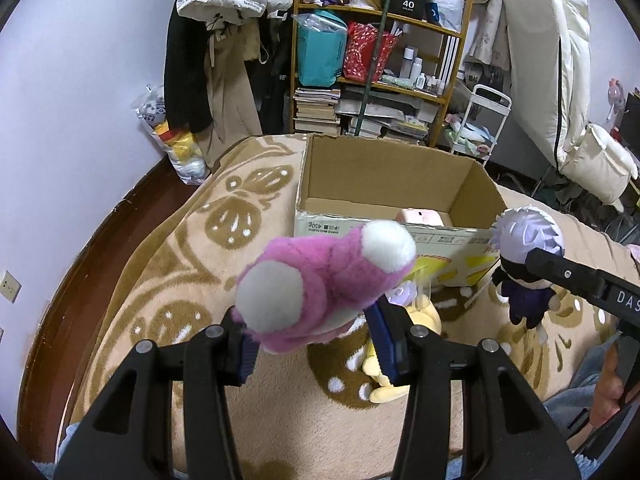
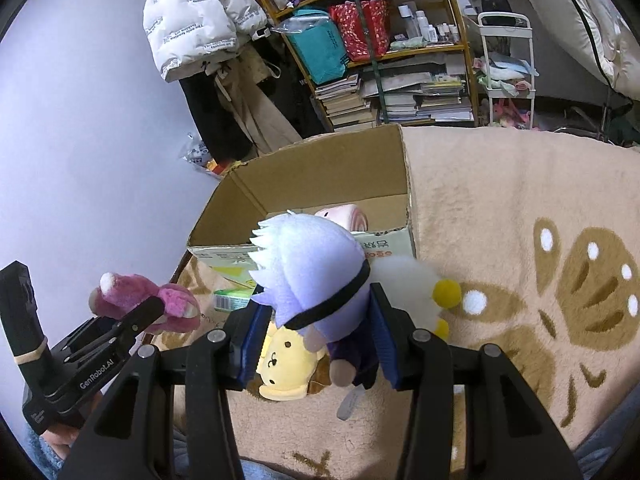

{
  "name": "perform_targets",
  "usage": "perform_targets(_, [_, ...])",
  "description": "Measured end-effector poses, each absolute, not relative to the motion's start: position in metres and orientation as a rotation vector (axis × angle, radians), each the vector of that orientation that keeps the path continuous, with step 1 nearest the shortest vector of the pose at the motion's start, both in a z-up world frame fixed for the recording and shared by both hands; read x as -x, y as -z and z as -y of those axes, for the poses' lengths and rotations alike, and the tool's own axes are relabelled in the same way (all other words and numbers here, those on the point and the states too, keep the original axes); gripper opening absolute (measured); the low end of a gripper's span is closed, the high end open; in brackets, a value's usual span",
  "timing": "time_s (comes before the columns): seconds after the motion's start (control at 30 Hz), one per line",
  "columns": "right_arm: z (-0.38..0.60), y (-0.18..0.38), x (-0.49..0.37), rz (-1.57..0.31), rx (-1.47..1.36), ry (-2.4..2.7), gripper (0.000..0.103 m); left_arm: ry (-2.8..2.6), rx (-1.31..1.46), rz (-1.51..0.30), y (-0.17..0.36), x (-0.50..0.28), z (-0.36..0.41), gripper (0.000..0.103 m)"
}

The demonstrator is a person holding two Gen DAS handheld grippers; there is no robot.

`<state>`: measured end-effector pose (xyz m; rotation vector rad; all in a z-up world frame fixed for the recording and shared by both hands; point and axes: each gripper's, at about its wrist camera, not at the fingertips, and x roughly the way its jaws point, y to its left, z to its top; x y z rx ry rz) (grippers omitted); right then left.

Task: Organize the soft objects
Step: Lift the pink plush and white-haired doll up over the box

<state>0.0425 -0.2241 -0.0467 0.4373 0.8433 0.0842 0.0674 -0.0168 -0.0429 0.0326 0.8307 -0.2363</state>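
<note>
My left gripper (image 1: 314,340) is shut on a pink plush bear (image 1: 320,280) with white paws, held above the blanket; the same bear (image 2: 144,300) shows at the left of the right wrist view. My right gripper (image 2: 316,344) is shut on a white-haired doll (image 2: 316,280) in dark clothes, which also hangs at the right of the left wrist view as the doll (image 1: 524,260). Beyond both stands an open cardboard box (image 1: 384,176) with a pink soft toy (image 1: 420,216) inside. A yellow plush (image 2: 286,368) and a white plush with yellow feet (image 2: 412,280) lie on the blanket below.
A beige patterned blanket (image 2: 520,240) covers the bed. A crowded wooden shelf (image 1: 380,64) with books and bags stands behind the box, hanging clothes (image 1: 224,60) to its left, a white cart (image 1: 480,128) to its right. A bag of plush toys (image 1: 172,140) leans on the wall.
</note>
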Motion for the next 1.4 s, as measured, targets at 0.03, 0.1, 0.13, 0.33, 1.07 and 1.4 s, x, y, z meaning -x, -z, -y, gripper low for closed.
perform_targets(0.03, [0.224,0.046,-0.042,-0.837,-0.433,-0.084,0.051,0.237,-0.033,-0.831,0.043,-0.068,0.017,0.047])
perform_targets(0.1, [0.224,0.044,-0.04,-0.83,-0.422,-0.083,0.051,0.235,-0.035,-0.83,0.043,-0.067,0.017,0.047])
perform_targets(0.13, [0.223,0.043,-0.039,-0.823,-0.414,-0.082,0.051,0.234,-0.037,-0.826,0.042,-0.066,0.017,0.047])
perform_targets(0.33, [0.219,0.034,-0.036,-0.784,-0.372,-0.077,0.051,0.232,-0.048,-0.784,0.035,-0.063,0.018,0.047])
perform_targets(1.07, [0.221,-0.019,-0.064,-0.549,-0.326,-0.144,0.051,0.281,-0.109,-0.489,-0.024,-0.085,0.047,0.047])
perform_targets(1.4, [0.231,-0.021,-0.099,-0.496,-0.318,-0.179,0.051,0.306,-0.151,-0.52,-0.009,-0.122,0.071,0.047])
